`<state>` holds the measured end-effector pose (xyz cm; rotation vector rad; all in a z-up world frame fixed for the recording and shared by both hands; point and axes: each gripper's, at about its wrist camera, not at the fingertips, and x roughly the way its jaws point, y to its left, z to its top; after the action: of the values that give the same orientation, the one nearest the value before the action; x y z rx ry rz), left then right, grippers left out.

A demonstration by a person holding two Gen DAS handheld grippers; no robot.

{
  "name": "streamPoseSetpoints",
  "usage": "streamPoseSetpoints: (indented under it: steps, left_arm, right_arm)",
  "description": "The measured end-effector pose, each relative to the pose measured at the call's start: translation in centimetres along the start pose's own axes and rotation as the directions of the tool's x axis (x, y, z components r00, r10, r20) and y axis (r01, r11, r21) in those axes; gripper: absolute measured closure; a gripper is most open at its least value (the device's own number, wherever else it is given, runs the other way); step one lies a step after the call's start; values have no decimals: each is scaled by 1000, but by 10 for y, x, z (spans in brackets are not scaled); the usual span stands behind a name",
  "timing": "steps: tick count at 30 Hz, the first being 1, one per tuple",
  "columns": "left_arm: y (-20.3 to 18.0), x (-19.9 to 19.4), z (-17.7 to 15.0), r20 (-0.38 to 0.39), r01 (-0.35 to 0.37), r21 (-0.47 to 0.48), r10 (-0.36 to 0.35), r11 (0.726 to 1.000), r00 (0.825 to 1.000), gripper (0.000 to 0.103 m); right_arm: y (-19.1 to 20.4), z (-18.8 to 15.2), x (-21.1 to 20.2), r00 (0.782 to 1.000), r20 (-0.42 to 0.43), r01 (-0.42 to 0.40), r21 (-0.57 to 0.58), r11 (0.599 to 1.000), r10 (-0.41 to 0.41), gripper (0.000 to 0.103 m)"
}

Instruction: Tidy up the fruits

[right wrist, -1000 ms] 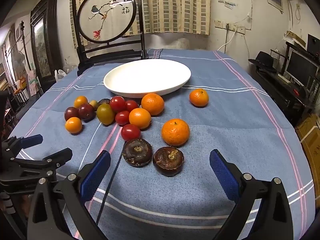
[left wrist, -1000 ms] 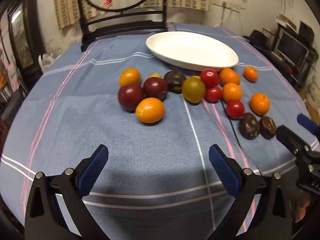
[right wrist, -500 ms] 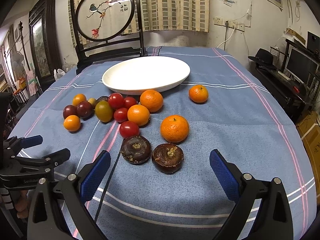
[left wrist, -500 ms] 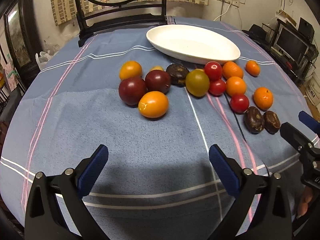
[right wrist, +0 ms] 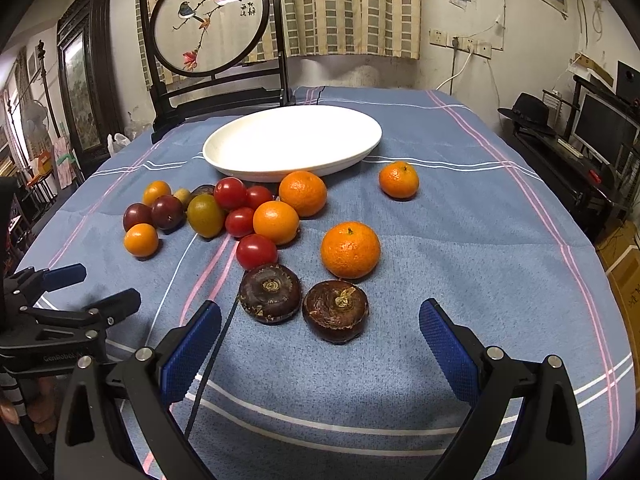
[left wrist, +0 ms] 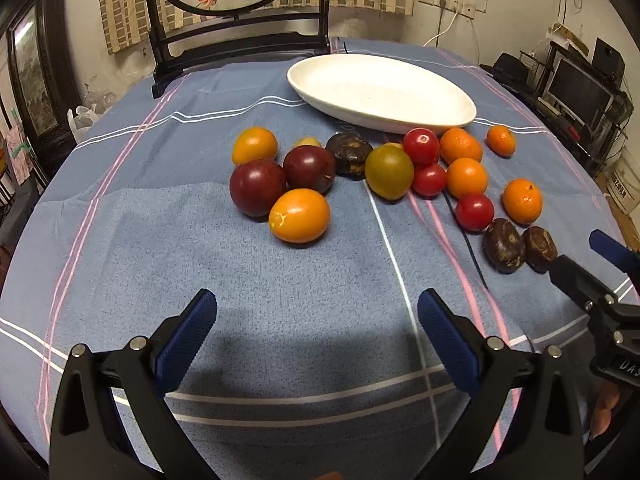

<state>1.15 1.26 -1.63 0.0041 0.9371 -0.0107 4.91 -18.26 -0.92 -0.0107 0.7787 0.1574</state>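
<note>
An empty white oval plate [left wrist: 384, 90] [right wrist: 292, 142] lies at the far side of the blue cloth. In front of it are several loose fruits: oranges [right wrist: 350, 250], red tomatoes [right wrist: 256, 251], dark plums [left wrist: 257, 187], a green-brown fruit [left wrist: 389, 171], an orange kumquat-like fruit [left wrist: 299, 216] and two dark brown water chestnuts [right wrist: 335, 310]. My left gripper [left wrist: 316, 316] is open, short of the orange fruit. My right gripper [right wrist: 320, 328] is open, its fingers flanking the two water chestnuts from just in front.
A dark wooden screen stand [right wrist: 208, 28] stands behind the plate. A thin black cable [right wrist: 212, 356] runs across the cloth by the right gripper's left finger. Shelves and a monitor [right wrist: 604, 128] stand to the right of the table.
Both grippers have edged forward toward the fruit, so the fruits appear slightly closer and lower. Neither has closed or touched anything.
</note>
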Motion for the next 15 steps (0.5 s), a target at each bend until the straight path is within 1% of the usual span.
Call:
streamPoseSetpoints:
  steps: [3,7,10,12,15]
  left_arm:
    - [1,5,0,-20,20,-10,-20,1000,1000,4]
    - [1,6,-2,-1,35,-10,-35,999,999,4]
    - [4,6,-2,6,66,-35,-66,997,998,4]
    - [5,8,-3,2,65,-36,-65,997,998,4]
    - [0,11,-5,1,55,-5,-55,998,998,4]
  right_arm:
    - [-1,0,0,1000,1,-4,4,1000,4,4]
    - [-2,-1,1,1000,-2,0,7,1000,0,4]
    - [-3,-1,2,1000,-5,2,12,1000,-2,4]
    - [-3,-1,2,1000,-5,1,11,1000,-1,4]
    - [-3,-2,4,1000,-13,1,8,1000,-1,4]
